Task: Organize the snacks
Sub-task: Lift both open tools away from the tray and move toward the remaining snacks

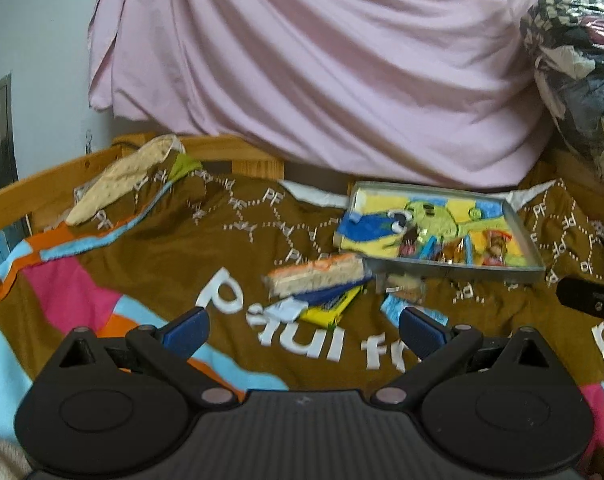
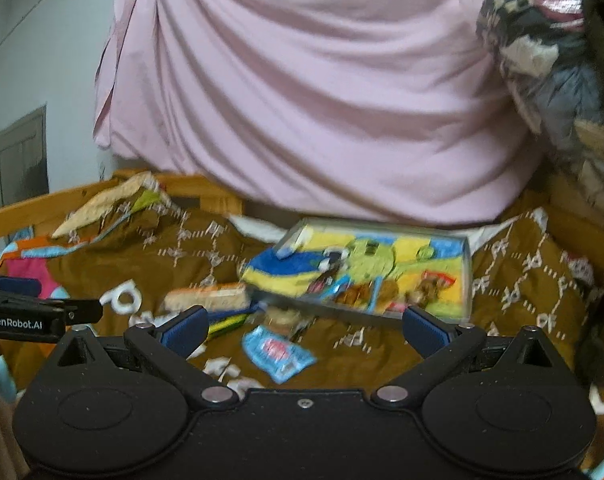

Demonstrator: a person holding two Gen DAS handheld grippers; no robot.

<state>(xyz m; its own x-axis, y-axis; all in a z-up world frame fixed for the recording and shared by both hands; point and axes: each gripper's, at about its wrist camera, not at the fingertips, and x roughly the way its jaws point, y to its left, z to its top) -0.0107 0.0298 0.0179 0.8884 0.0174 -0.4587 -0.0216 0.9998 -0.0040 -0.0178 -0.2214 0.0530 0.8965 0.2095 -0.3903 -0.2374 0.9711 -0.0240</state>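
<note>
Left wrist view: left tongs (image 1: 302, 330) wide, empty, over bed blanket (image 1: 142, 264). One tray (image 1: 454, 270) near bed's far right edge, several small snacks inside. Loose beside its near-left corner: one long orange-topped pack (image 1: 316, 274), one yellow pack (image 1: 332, 306), one blue packet (image 1: 394, 307).

Right wrist view: right tongs (image 2: 302, 332) wide, empty. Blue packet (image 2: 276, 352) nearest; blurred, perhaps one more wrapper beside tray (image 2: 468, 276). Approach low, pinch packet's edge, lift into tray.

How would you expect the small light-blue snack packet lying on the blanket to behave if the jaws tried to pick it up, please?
The light-blue packet looks flat and crinkled, so it is probably floppy and light. Lying flush on the soft brown blanket, it may sink or slide under a push. Its film looks glossy, possibly slippery; pinching an edge seems safest.
</note>
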